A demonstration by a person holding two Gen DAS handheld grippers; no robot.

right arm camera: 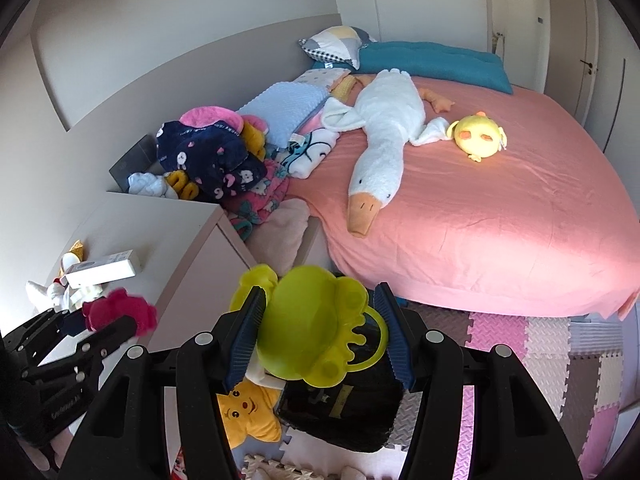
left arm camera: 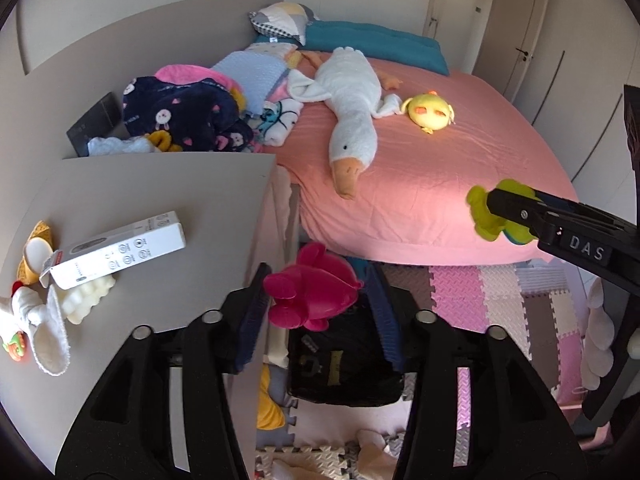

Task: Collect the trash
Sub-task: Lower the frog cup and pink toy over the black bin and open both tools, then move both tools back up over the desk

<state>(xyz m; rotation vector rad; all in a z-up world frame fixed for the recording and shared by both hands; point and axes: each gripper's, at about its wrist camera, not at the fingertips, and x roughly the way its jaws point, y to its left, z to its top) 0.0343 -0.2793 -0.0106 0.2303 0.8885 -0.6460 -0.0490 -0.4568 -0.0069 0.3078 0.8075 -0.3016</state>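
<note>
Left tool (left arm camera: 316, 300) clamped on a magenta plastic animal-shaped toy (left arm camera: 310, 290). It hangs over the floor gap between the beige bedside table (left arm camera: 192, 184) and the pink-sheeted bed (left arm camera: 420, 184). A black bag (left arm camera: 344, 368) lies directly below and ahead of both tools; my guess is that's the drop target. Right tool (right arm camera: 318, 330) clamped on a lime-green plastic frog-shaped toy (right arm camera: 312, 328), above that bag too. Left tool looks marginally nearer the bag's middle.

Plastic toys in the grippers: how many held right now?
2. A pink plastic toy sits between the fingers of the left gripper; a lime-green plastic toy sits between the fingers of the right gripper. Both hang above a black bag on the floor. More may be hidden inside it.
</note>
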